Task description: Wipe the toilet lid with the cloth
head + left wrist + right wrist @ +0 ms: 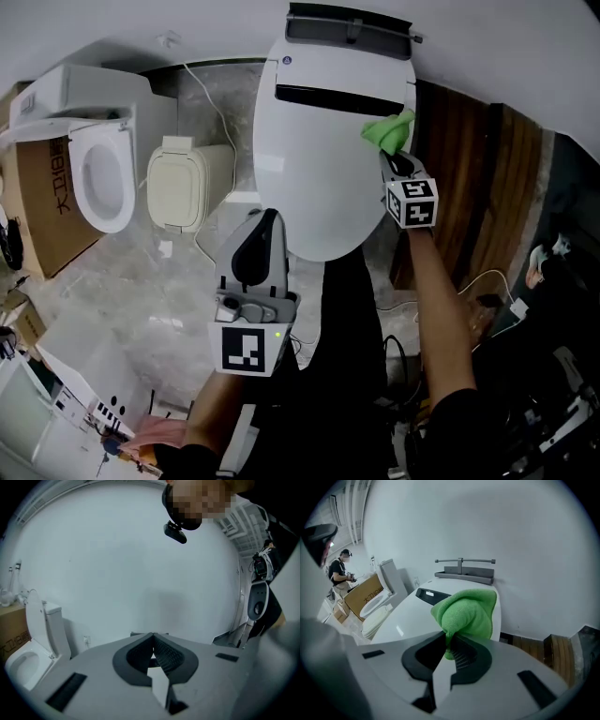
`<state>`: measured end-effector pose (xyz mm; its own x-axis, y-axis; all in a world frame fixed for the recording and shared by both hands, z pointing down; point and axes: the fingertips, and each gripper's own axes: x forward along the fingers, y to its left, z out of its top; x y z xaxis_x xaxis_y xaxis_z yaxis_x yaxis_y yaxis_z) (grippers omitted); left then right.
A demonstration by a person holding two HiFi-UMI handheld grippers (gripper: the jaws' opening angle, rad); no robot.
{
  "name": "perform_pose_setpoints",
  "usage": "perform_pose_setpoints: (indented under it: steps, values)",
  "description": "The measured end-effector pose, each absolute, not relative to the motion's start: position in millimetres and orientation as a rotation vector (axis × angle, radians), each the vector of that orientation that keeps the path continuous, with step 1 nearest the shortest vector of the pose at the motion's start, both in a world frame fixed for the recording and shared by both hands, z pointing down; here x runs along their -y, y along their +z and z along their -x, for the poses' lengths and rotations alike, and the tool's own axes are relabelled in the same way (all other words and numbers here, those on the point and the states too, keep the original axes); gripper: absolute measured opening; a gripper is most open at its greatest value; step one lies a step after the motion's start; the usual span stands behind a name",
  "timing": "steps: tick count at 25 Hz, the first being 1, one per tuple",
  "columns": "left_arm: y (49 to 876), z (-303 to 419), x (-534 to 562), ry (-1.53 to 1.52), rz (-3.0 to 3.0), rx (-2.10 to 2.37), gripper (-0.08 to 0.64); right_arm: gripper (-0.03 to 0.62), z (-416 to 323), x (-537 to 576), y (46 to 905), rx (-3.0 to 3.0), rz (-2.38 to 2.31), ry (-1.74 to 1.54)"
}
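Observation:
The white closed toilet lid [319, 159] fills the middle of the head view, with a dark slot near its back. A bunched green cloth [388, 133] hangs at the lid's right edge, pinched in my right gripper [397, 161]. In the right gripper view the cloth [468, 613] bulges out past the shut jaws, just above the lid [412, 616]. My left gripper [263, 223] hovers near the lid's front left edge, tilted up. In its own view the left gripper [153, 641] has its jaws together with nothing between them, facing a bare wall.
A second toilet [98, 169] with its seat open stands at the left beside a cardboard box [42, 202]. A cream seat cover [181, 183] lies on the marble floor. Dark wood panels [478, 178] rise at the right. Cables [487, 281] trail on the floor at the right.

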<state>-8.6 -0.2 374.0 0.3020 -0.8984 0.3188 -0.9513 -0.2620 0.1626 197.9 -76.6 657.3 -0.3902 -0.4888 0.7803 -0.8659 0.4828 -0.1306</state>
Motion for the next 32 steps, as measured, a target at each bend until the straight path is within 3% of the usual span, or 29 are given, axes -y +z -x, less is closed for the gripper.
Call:
perform_pose_setpoints:
  steps: [16,32]
  values:
    - [388.8,0.8,3.4,0.246,-2.185,1.729,0.009,0.043,-197.6,103.3,705.6,1.977,-0.923,0.761]
    - [388.6,33.6,-0.6,0.234,-2.239,1.667,0.009,0.043,-131.7,14.3,717.0,1.951,-0.636,0.713]
